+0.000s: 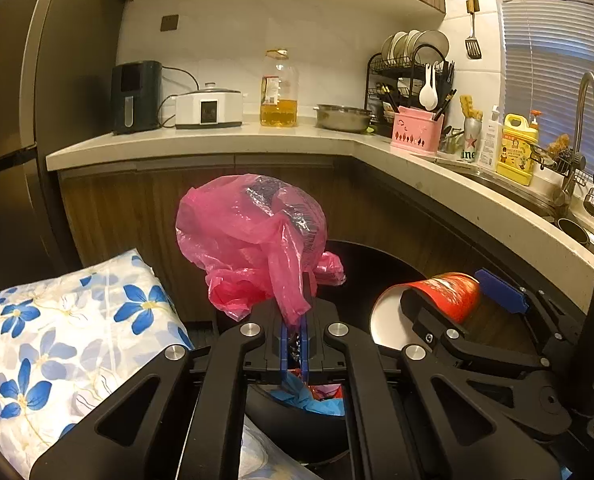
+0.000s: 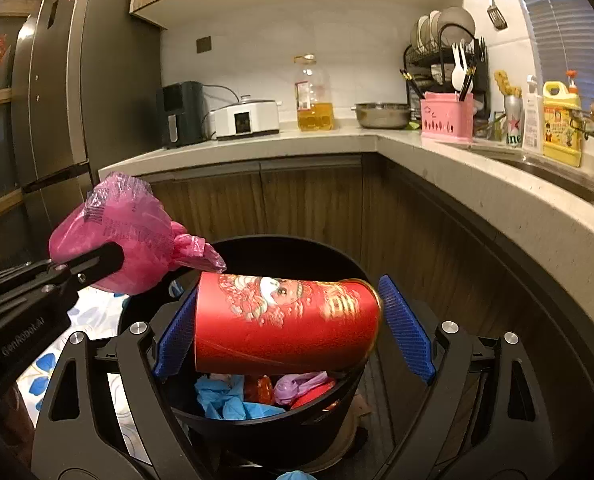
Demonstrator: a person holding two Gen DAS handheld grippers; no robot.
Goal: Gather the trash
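Observation:
My left gripper is shut on a knotted pink plastic bag and holds it up above the black trash bin. The bag also shows in the right wrist view, at the left. A red paper cup lies on its side between the blue pads of my right gripper, over the bin. The jaws stand wide; the right pad is clear of the cup, so the cup looks released. The cup also shows in the left wrist view. The bin holds blue, purple and red trash.
A flower-patterned cushion lies left of the bin. A light countertop wraps behind and to the right, above wooden cabinets. It carries an oil jug, a steel bowl, a pink caddy and a sink. A fridge stands at left.

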